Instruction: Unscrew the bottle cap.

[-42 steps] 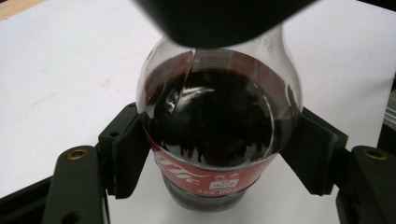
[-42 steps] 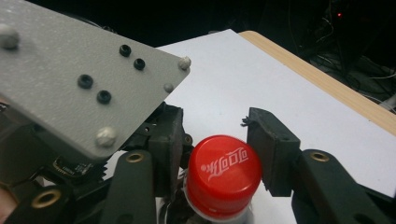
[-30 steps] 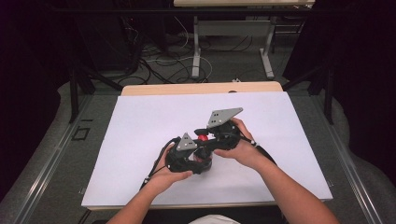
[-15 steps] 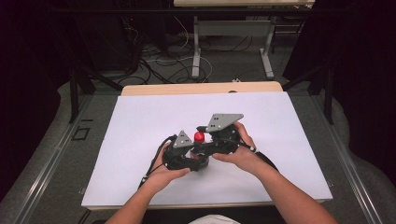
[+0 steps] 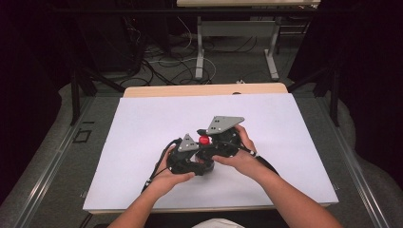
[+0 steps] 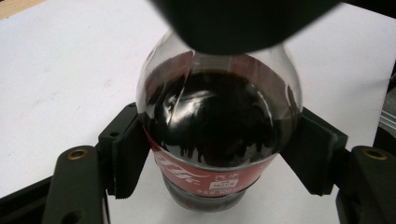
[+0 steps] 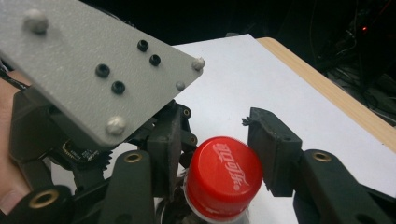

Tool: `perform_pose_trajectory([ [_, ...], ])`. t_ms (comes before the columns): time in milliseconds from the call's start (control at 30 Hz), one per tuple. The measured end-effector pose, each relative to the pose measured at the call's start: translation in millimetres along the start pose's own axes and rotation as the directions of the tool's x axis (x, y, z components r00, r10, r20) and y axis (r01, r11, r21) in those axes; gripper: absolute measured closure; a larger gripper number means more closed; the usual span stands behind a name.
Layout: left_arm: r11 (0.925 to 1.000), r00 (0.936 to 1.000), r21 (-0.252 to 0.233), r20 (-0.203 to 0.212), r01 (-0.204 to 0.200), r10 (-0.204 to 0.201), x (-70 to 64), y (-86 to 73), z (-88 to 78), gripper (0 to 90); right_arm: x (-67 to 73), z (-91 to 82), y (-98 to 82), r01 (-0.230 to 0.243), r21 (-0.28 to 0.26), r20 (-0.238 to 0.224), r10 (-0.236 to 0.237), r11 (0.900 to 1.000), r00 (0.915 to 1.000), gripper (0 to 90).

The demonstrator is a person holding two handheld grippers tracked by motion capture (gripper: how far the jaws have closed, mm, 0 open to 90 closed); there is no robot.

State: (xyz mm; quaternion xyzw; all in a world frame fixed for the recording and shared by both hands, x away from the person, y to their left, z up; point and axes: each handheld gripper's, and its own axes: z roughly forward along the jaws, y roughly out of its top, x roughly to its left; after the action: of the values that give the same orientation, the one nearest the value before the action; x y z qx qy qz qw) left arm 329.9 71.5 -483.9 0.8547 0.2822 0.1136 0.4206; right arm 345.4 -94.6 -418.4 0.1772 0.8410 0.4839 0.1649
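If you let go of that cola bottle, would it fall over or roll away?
Probably it would stay standing: the bottle looks upright on the white table, and the dark drink inside likely makes it heavy for its size. Knocked flat, its round body would likely roll. The smooth, shiny plastic may be slippery, yet the left tongs press both sides.

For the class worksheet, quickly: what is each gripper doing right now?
Left gripper: closed on the cola bottle.
Right gripper: jaws just closing around the red cap; right pad not touching, so open.
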Motion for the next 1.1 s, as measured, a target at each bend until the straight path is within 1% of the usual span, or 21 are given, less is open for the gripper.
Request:
perform_pose_trajectory([
  [67,1.0000,1.0000,-0.004,0.007,0.006,-0.006,-0.7,-0.1,0.3,29.8,-2.0,0.6,1.1,0.002,0.003,-0.006,-0.002,1.000,1.0000,60.2],
  [133,1.0000,1.0000,-0.004,0.006,0.003,-0.003,-0.4,0.1,0.0,29.8,-5.8,0.0,2.1,0.008,0.013,-0.035,-0.007,1.000,0.9994,60.7],
  [200,1.0000,1.0000,-0.002,0.004,0.004,-0.004,-0.3,-0.1,-0.2,29.8,-9.0,0.5,2.3,0.004,0.006,-0.061,-0.004,1.000,0.9981,61.1],
  [233,1.0000,1.0000,-0.009,0.000,-0.003,0.003,0.2,0.0,0.4,29.8,-10.6,0.2,2.4,0.002,0.013,-0.076,-0.001,1.000,0.9971,61.1],
  [367,0.9999,1.0000,-0.012,0.003,0.001,-0.001,-0.2,-0.3,1.3,29.8,-16.8,0.9,2.8,0.006,0.015,-0.126,-0.004,1.000,0.9920,61.3],
  [433,0.9999,0.9999,-0.008,0.013,0.010,-0.010,-0.9,-0.2,0.8,29.8,-19.5,0.6,3.5,0.009,0.023,-0.154,-0.006,1.000,0.9881,61.4],
  [500,0.9999,0.9998,-0.011,0.018,0.013,-0.013,-1.0,0.1,0.4,29.9,-21.6,-0.1,4.1,0.012,0.026,-0.166,-0.007,1.000,0.9862,61.4],
  [533,1.0000,0.9998,-0.004,0.020,-0.002,0.002,0.6,1.2,-0.9,29.9,-22.4,0.0,4.1,0.012,0.017,-0.170,-0.009,1.000,0.9854,61.4],
  [567,1.0000,0.9998,-0.005,0.020,-0.002,0.002,0.5,1.3,-1.0,29.8,-22.7,0.1,4.5,0.009,0.016,-0.176,-0.006,1.000,0.9843,61.4],
  [633,0.9998,0.9999,-0.020,0.013,0.002,-0.002,-0.2,0.7,0.0,29.8,-23.0,-0.3,5.5,0.021,0.022,-0.182,-0.016,1.000,0.9831,61.4],
  [667,0.9998,0.9999,-0.017,0.006,-0.009,0.009,0.6,0.8,-0.4,29.9,-23.0,-0.3,5.7,0.028,0.024,-0.183,-0.024,0.999,0.9829,61.4],
  [733,1.0000,0.9999,-0.009,0.012,0.004,-0.003,0.2,0.2,-0.8,29.8,-22.6,0.3,5.9,0.037,0.023,-0.181,-0.032,0.999,0.9830,61.4],
  [800,0.9999,0.9998,0.010,0.022,0.001,-0.001,1.1,0.7,-2.0,29.8,-22.3,0.8,5.9,0.042,0.025,-0.183,-0.036,0.999,0.9825,61.2],
  [833,0.9999,0.9998,0.010,0.021,0.002,-0.003,1.2,0.5,-1.8,29.8,-22.1,1.2,5.6,0.042,0.026,-0.182,-0.037,0.999,0.9826,60.8],
  [867,0.9999,0.9999,-0.007,0.008,0.008,-0.008,0.8,-0.2,-0.3,29.8,-21.6,1.4,5.4,0.037,0.028,-0.178,-0.031,0.999,0.9835,59.2],
  [900,0.9999,1.0000,-0.016,0.004,0.005,-0.005,1.6,-0.1,0.2,29.9,-21.0,1.3,5.4,0.029,0.026,-0.167,-0.024,0.999,0.9856,54.9],
  [933,0.9999,1.0000,-0.009,0.003,0.006,-0.006,2.2,-0.1,-0.5,29.8,-20.4,1.2,5.4,0.030,0.024,-0.160,-0.025,0.999,0.9869,53.5],
  [967,1.0000,1.0000,-0.007,0.003,0.007,-0.007,2.8,-0.1,-1.1,29.8,-19.3,0.7,5.4,0.034,0.021,-0.139,-0.031,0.999,0.9898,52.5],
  [1000,0.9999,1.0000,-0.015,0.000,0.008,-0.008,3.5,-0.1,-1.0,29.8,-17.7,-0.2,5.9,0.028,0.026,-0.128,-0.024,0.999,0.9915,50.6],
  [1033,0.9999,1.0000,-0.013,-0.002,0.002,-0.002,4.5,0.0,-1.6,29.8,-16.1,-0.5,6.0,0.028,0.011,-0.108,-0.026,1.000,0.9938,48.8],
  [1100,0.9997,0.9999,-0.018,-0.002,0.015,-0.015,4.9,0.0,-1.7,29.8,-13.2,-3.3,6.2,0.016,0.020,-0.071,-0.015,1.000,0.9974,45.8],
])
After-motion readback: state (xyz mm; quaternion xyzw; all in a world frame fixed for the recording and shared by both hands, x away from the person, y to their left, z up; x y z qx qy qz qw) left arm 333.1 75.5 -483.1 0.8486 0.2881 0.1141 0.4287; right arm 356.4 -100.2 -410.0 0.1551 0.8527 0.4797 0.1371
